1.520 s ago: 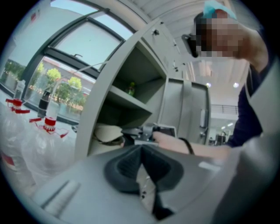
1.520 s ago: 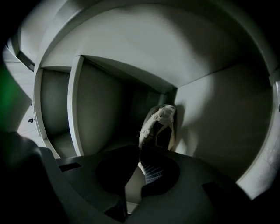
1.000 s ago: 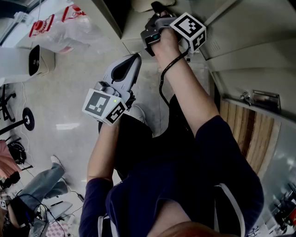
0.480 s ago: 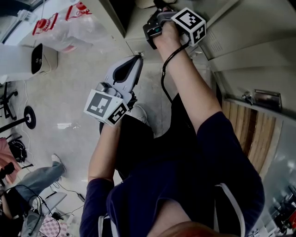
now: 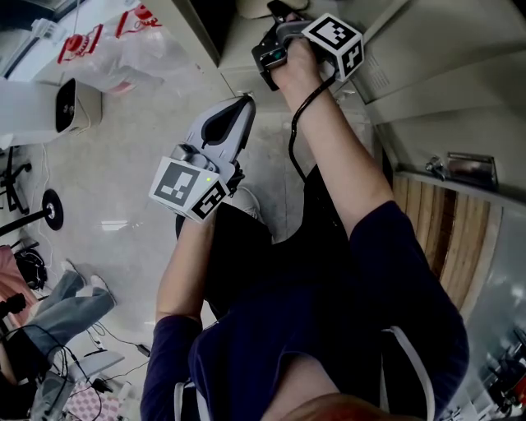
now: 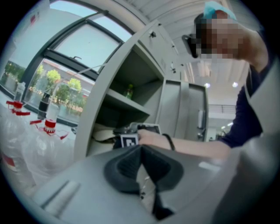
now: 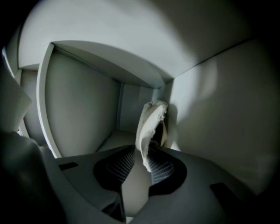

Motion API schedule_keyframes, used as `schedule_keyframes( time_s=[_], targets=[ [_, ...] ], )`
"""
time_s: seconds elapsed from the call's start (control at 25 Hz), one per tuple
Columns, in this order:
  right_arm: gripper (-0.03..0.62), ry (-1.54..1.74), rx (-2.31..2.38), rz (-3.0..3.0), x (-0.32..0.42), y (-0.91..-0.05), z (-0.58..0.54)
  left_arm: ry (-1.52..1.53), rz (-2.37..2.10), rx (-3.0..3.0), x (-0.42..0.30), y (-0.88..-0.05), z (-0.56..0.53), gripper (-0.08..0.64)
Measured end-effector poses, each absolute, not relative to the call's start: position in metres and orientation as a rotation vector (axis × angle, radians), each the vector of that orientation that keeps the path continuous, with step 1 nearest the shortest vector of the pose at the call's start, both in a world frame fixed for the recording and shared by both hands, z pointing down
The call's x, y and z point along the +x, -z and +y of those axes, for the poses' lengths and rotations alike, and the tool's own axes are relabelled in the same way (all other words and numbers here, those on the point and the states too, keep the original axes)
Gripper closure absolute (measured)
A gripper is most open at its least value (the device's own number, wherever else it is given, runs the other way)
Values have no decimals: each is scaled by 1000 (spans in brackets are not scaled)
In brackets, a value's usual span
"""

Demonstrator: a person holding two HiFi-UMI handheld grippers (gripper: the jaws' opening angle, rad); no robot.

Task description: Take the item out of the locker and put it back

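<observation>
The item, a pale crumpled cloth (image 7: 151, 122), stands inside the grey locker (image 7: 78, 113), leaning at its right wall. My right gripper (image 7: 139, 154) reaches level into that compartment. Its jaws have just been opening: a gap shows between the pads, and the cloth's lower tip hangs between them, against the right pad (image 7: 159, 164). In the head view the right gripper (image 5: 275, 20) is at the locker's mouth at the top. My left gripper (image 5: 241, 105) hangs lower, outside the locker, with its pads together and nothing in them; its own view shows the left gripper (image 6: 141, 148) pointing at the locker (image 6: 118, 103).
Clear plastic bottles with red caps (image 6: 46, 131) stand left of the locker. A green bottle (image 6: 129, 91) sits on the upper shelf. Grey locker doors (image 5: 444, 74) and wooden slats (image 5: 436, 230) lie to the right. A white device (image 5: 70, 107) and another person's legs (image 5: 57, 312) are on the left.
The right hand has crept slightly further into the locker. The left gripper has stayed put. The other person's legs at lower left have shifted.
</observation>
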State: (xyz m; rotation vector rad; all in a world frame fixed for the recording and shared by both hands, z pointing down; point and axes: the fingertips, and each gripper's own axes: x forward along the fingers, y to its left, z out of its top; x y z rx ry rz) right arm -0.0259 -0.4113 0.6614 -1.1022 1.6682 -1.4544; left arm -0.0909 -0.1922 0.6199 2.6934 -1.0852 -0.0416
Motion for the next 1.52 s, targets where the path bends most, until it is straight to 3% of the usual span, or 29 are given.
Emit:
schedule_keyframes(
  time_s=[0.16,0.72,1.4,1.52],
  targets=[
    [497,1454,-1088,1676,-27,-660,-410,40,-1086,2697,-90,-621,-191,557],
    [466,1462,-1062,1684,-25,-656,-384,50,-1084,2699,-84,-618,-191,557],
    [468,1399,-1038,1864,-37,-637,-326,65,-1062,2677,-95,-612,-205,557],
    [517,1370,-1057,1942,-43,-627,-317,34,-1036,2664,-95,-599,-208,557]
  ],
)
